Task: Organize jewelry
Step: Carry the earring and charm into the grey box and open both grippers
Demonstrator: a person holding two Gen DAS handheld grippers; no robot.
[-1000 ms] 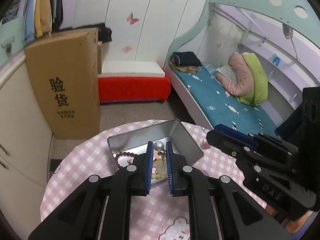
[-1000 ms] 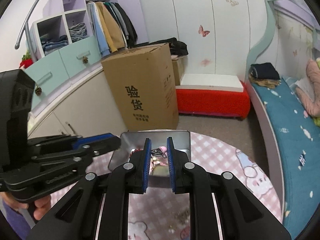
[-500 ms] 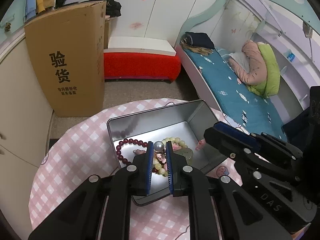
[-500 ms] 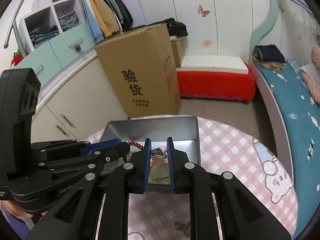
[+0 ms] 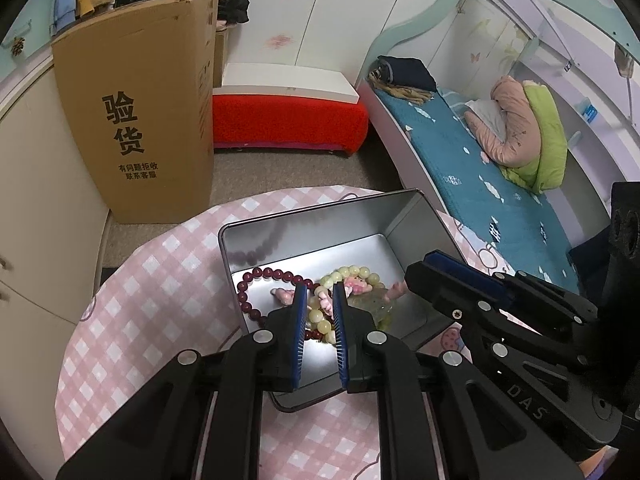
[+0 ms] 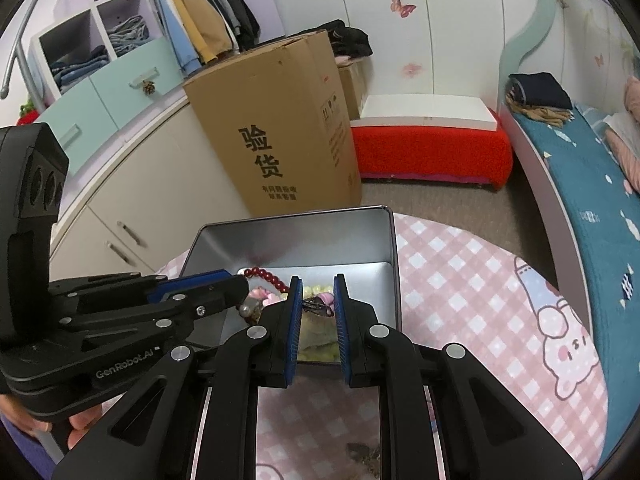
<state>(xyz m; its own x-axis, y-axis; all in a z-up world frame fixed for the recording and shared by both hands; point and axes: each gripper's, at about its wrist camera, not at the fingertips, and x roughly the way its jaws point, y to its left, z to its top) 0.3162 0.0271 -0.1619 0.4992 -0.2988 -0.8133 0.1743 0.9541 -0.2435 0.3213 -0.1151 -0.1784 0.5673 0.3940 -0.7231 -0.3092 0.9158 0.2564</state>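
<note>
Holding a small dark clip [image 6: 316, 305] between its clenched jaws, the right gripper [image 6: 316, 312] hovers over the tin box [image 6: 394, 248]. Better to lower it before releasing. The left gripper [image 5: 320, 320] stands slightly parted, grasping nothing, bracelets [image 5: 280, 276] ahead below its jaws.

A silver tin [image 5: 412, 224] sits on the pink-and-white checked desk [image 5: 152, 288]. Inside lie a dark red bead bracelet [image 5: 256, 276] and a pale yellow bead bracelet [image 5: 356, 270]. Both grippers' fingers [image 6: 295, 320] are black with blue pads.

one metal tin [image 5: 304, 232] – two bead bracelets, dark red [image 5: 256, 278] and pale yellow [image 5: 352, 271] – two hand-held grippers, left [image 5: 320, 300], right [image 6: 316, 294]
</note>
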